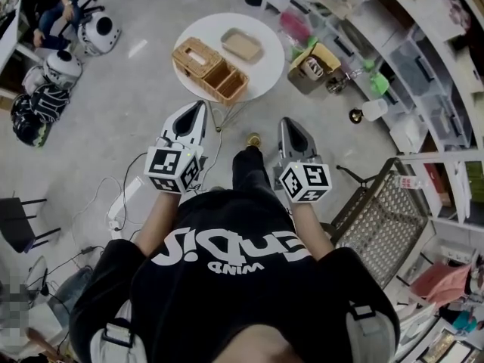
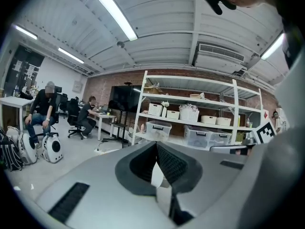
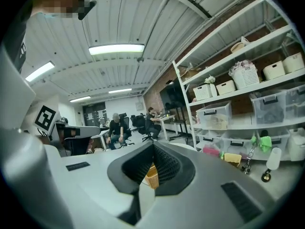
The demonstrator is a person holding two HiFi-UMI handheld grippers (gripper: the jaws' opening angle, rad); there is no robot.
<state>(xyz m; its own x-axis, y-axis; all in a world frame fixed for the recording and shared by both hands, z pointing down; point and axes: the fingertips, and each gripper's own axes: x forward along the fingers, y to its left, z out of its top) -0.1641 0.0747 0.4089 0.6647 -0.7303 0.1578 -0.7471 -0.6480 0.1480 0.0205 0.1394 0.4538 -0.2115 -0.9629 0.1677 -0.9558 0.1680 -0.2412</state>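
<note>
Ahead of both jaw tips, well apart: round white table (image 1: 265,66) carrying wicker basket (image 1: 225,83), woven box (image 1: 197,57) and tan tray (image 1: 242,44). Left hand-held gripper (image 1: 201,106): jaws pressed together, empty. Right hand-held gripper (image 1: 287,121): likewise.

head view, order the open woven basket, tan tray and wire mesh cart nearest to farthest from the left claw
1. open woven basket, on the round table's near edge, just ahead of the left claw
2. tan tray, on the table's far side
3. wire mesh cart, far right on the floor
</note>
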